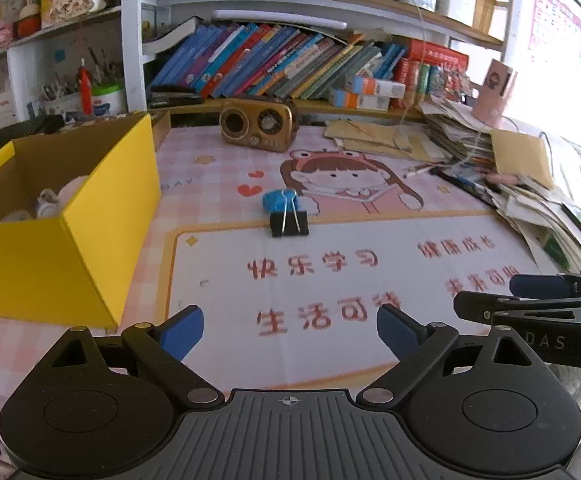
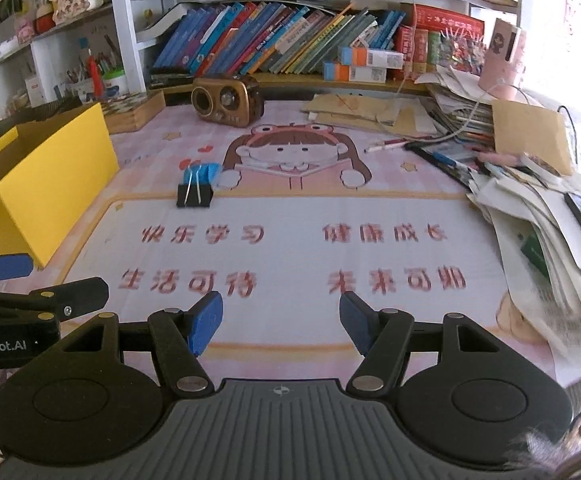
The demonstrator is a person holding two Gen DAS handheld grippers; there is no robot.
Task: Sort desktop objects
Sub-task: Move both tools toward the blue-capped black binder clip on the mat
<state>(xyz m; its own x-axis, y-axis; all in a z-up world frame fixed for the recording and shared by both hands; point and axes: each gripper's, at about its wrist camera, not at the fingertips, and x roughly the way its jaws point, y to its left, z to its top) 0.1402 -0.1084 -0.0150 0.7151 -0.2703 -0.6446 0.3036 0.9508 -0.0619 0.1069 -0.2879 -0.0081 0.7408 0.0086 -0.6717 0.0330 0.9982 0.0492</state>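
1. Black metal binder clip with silver wire handles [image 1: 289, 224] lies on the pink cartoon-printed desk mat [image 1: 330, 280], straight ahead of the left gripper [image 1: 290, 330] and well beyond its fingertips; a small blue object [image 1: 280, 200] touches the clip's far side.
2. Both tongs stand wide apart and empty, the right gripper [image 2: 281, 322] hovering just beside the left, with the clip ahead and to its left.
3. An open yellow cardboard box [image 1: 70, 240] stands to the left of both tools, with pale items, too indistinct to name, already inside.
4. Judging by the layout, the hands are between picks, and the clip and blue object remain to be sorted.
5. The next move likely calls for a forward reach by the left tool, its fingers straddling the clip body before closing, then a swing left to the box.
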